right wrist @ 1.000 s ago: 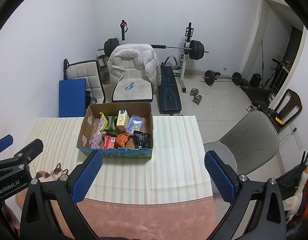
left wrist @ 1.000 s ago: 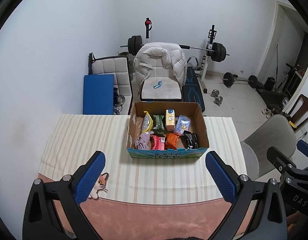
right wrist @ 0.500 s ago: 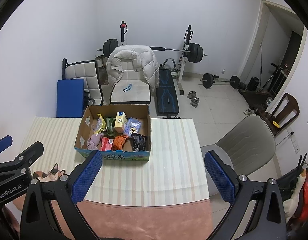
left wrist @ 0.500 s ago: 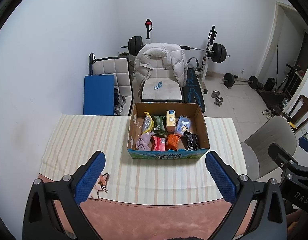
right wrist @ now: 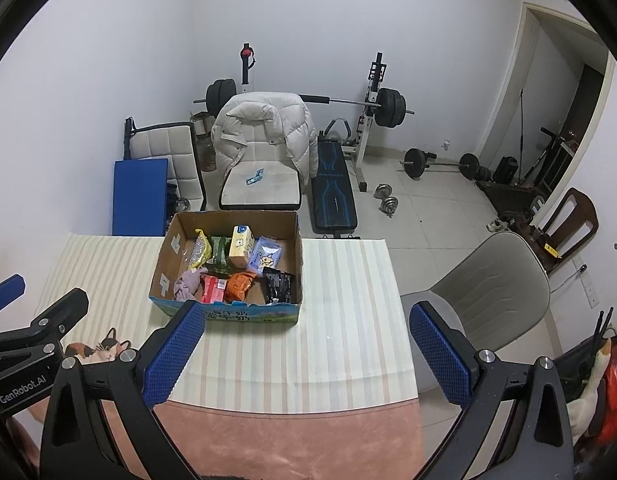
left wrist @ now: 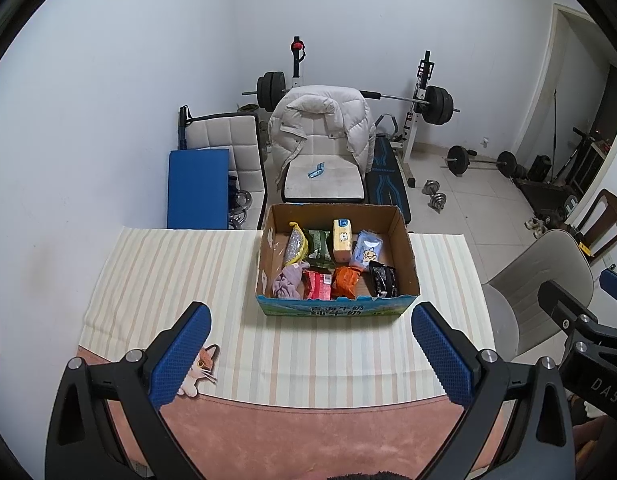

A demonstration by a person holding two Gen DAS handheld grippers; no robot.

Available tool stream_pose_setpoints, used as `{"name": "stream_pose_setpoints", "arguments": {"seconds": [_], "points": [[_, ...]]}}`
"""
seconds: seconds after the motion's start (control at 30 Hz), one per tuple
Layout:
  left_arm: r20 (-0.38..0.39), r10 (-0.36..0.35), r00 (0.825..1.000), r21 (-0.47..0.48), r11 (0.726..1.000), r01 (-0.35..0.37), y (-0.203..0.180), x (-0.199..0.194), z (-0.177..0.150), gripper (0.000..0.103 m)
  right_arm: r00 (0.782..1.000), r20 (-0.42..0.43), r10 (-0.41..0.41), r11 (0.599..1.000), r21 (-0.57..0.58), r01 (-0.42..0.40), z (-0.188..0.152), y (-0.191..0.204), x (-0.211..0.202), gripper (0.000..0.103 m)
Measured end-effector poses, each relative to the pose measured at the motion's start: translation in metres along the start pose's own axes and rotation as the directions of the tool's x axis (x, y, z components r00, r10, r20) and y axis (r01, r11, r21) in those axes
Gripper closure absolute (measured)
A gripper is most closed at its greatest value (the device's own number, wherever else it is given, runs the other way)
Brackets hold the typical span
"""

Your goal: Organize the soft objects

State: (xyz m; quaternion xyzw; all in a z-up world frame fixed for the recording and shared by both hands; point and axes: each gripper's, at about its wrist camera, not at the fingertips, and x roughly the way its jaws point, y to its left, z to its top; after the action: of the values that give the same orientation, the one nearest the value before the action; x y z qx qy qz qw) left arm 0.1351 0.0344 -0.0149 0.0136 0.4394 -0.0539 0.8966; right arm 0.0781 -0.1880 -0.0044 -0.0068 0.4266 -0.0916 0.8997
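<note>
Left wrist view: left gripper [left wrist: 308,344] hovers with fingers spread wide and empty; cardboard box [left wrist: 336,311] of soft packets sits at 12 o'clock, cat plush [left wrist: 198,366] at 8 o'clock on the desk [left wrist: 168,272]. Right wrist view: right gripper [right wrist: 306,344] is likewise spread and empty, box at 11 o'clock, plush at 9 o'clock, seemingly leaving both within reach.

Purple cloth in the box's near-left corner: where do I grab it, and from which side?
Come straight down from above: the cardboard box walls block side approaches. Pinch the bunched top of the purple cloth, which sits crumpled beside the red packet. Probably easiest with the open left gripper.

A matt cardboard box [left wrist: 336,258] holds glossy plastic packets [left wrist: 382,278] on a striped woven cloth [left wrist: 180,276].
</note>
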Motion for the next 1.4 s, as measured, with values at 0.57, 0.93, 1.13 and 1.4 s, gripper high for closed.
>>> {"name": "stream_pose_setpoints", "arguments": {"seconds": [0.57,0.93,1.13,1.4], "points": [[0.009,-0.004,1.0,-0.001,1.0,0.004,0.0,-0.0035,0.0004,0.0,1.0,0.01,-0.003,1.0,-0.001,0.003,0.0089,-0.0003,-0.0071,0.0],[0.012,-0.003,1.0,0.001,1.0,0.003,-0.0021,-0.0076,-0.0002,0.0,1.0,0.017,-0.011,1.0,-0.002,0.011,0.0095,-0.0005,-0.0096,0.0],[0.013,-0.002,1.0,0.002,1.0,0.002,-0.0023,-0.008,0.0001,0.0,1.0,0.018,-0.011,1.0,0.0,0.011,0.0093,0.0005,-0.0105,0.0],[0.017,0.001,1.0,0.002,1.0,-0.001,-0.005,-0.0097,0.0027,0.0,1.0,0.022,-0.01,1.0,0.001,0.01,0.0087,0.0013,-0.0103,0.0]]}}
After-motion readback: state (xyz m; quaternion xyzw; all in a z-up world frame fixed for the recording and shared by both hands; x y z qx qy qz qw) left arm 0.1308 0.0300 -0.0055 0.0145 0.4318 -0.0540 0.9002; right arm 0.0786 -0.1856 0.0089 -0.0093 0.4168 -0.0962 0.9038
